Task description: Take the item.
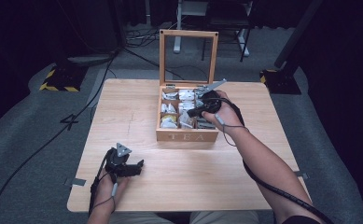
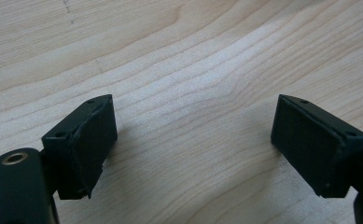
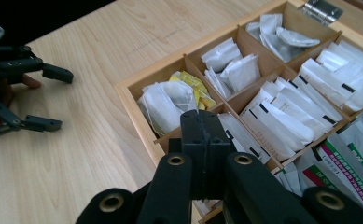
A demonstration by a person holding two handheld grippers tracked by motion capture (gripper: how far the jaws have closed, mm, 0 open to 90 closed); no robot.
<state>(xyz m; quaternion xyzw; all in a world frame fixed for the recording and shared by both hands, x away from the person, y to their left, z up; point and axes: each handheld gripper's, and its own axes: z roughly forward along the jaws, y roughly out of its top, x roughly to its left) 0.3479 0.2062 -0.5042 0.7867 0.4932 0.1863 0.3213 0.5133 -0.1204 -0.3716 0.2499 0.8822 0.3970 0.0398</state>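
While shut, right claw (image 3: 202,140) above tea box (image 3: 137,112) (open)

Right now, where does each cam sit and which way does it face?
High view: above the person's side, facing forward and down on the table; both forearms, left gripper, right gripper over the tea box.
Left gripper view: on the left gripper, facing bare tabletop, jaws apart.
Right gripper view: on the right gripper, jaws together, facing the box compartments.
Shared: high and right gripper views both show the tea box and left gripper.
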